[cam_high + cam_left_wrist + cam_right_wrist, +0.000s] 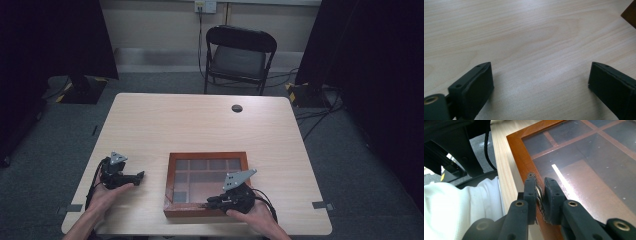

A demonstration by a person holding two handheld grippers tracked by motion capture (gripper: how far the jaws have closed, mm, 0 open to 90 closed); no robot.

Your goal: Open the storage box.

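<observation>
A flat brown wooden box point(206, 156) with a glass lid over several compartments lies on the table near its front edge. My right gripper point(212, 201) is at the box's front rim, pointing left along it. In the right gripper view, the jaws of that gripper point(540, 185) are shut on a small metal latch point(538, 193) on the wooden frame point(519, 152). My left gripper point(139, 176) rests on the table left of the box, apart from it. Its jaws point(540, 80) stand open over bare wood, with a box corner point(630, 13) at far right.
The light wooden table point(200, 125) has a round cable hole point(237, 108) near its far edge. A black folding chair point(239, 55) stands beyond it. A white sleeve point(461, 202) lies beside the table's front edge. Dark curtains flank both sides.
</observation>
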